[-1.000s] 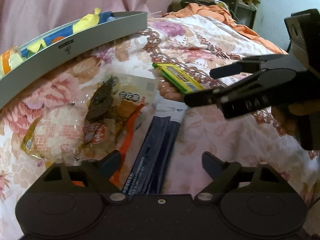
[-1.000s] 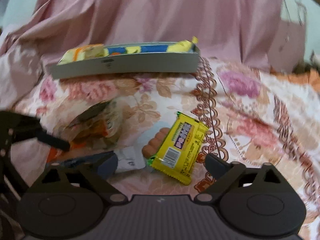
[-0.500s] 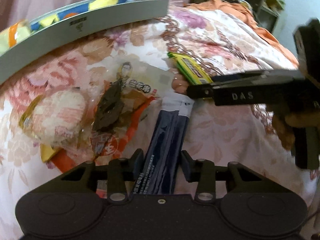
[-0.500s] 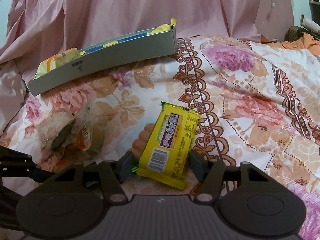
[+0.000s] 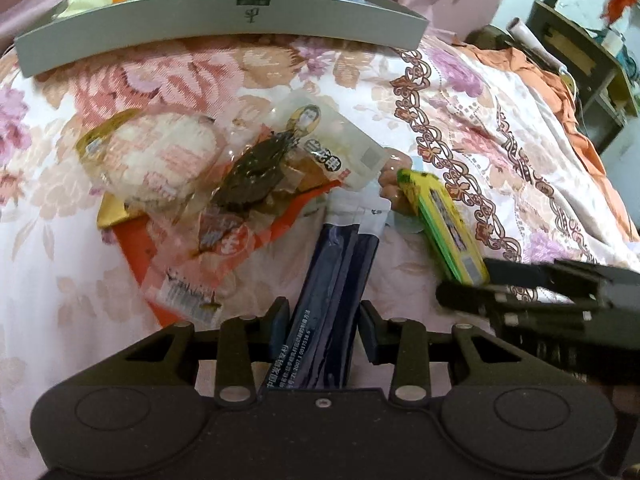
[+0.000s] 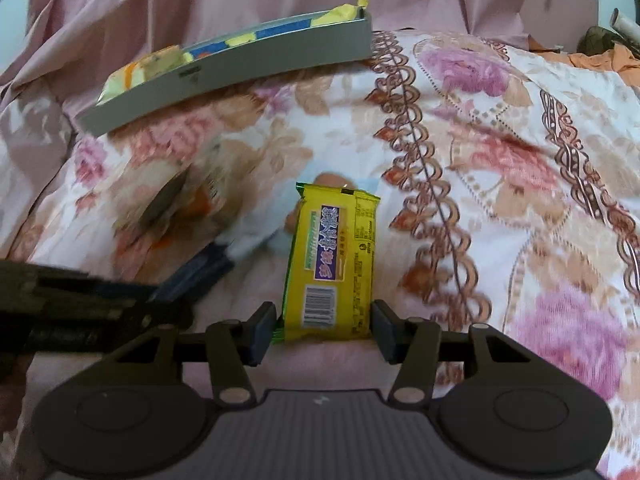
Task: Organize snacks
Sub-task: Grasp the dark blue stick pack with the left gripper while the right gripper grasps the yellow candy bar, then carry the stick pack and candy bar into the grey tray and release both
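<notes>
We note the left claw point(image 5: 324, 324) pinching the dark blue sachet point(image 5: 336, 276) on the floral bedspread point(image 5: 460, 128). Our right claw point(image 6: 324, 330) clamps the yellow snack bar point(image 6: 336, 260). The grey tray point(image 5: 224, 28) sits far.

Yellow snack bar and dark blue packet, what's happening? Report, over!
Left gripper shut on dark blue stick packet. Right gripper shut on yellow wrapped snack bar. Grey tray beyond, already holding snacks. Clear-wrapped snacks beside the dark blue stick packet.
</notes>
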`<move>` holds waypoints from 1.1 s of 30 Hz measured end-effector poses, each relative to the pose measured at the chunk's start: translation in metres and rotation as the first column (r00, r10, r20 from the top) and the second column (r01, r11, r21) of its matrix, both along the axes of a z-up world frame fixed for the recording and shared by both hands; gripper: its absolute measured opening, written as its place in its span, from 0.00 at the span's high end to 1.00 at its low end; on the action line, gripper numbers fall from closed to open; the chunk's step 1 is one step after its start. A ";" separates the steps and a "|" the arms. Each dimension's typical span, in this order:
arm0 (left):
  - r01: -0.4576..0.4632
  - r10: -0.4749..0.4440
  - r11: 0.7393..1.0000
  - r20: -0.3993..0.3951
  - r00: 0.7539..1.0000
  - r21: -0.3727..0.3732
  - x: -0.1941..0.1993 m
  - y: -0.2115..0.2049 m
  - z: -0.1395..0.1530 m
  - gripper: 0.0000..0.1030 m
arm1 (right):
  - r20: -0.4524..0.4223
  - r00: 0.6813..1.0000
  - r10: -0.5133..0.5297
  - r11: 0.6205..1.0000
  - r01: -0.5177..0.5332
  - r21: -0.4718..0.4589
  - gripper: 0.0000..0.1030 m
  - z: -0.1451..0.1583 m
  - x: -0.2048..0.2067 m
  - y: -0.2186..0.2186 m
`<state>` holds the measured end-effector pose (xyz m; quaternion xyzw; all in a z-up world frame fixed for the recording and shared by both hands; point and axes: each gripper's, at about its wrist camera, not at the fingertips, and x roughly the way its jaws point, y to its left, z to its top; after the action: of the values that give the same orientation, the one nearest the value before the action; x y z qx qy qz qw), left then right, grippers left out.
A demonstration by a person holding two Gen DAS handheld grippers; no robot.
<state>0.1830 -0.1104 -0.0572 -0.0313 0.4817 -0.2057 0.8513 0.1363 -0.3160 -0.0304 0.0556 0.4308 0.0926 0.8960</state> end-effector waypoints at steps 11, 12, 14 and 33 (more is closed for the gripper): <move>0.043 -0.044 0.997 0.022 0.999 0.069 0.000 -0.010 -0.002 0.58 | 0.054 0.998 0.043 0.995 -0.038 -0.092 0.39 0.005 -0.024 0.015; 0.052 -0.054 0.996 0.024 0.998 0.079 0.001 -0.011 -0.002 0.58 | 0.053 0.998 0.039 0.996 -0.035 -0.079 0.39 0.004 -0.023 0.013; 0.063 -0.066 0.994 0.023 0.998 0.093 0.003 -0.012 -0.002 0.57 | 0.055 0.998 0.031 0.998 -0.028 -0.060 0.38 0.003 -0.022 0.010; 0.120 -0.148 0.962 0.102 0.984 0.243 -0.017 -0.031 0.010 0.69 | 0.127 0.988 0.087 0.972 -0.057 -0.226 0.50 -0.008 -0.016 0.034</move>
<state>0.1658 -0.1413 -0.0473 0.1153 0.4521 -0.2057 0.8602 0.1208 -0.2817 -0.0380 -0.0670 0.3781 0.0799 0.9199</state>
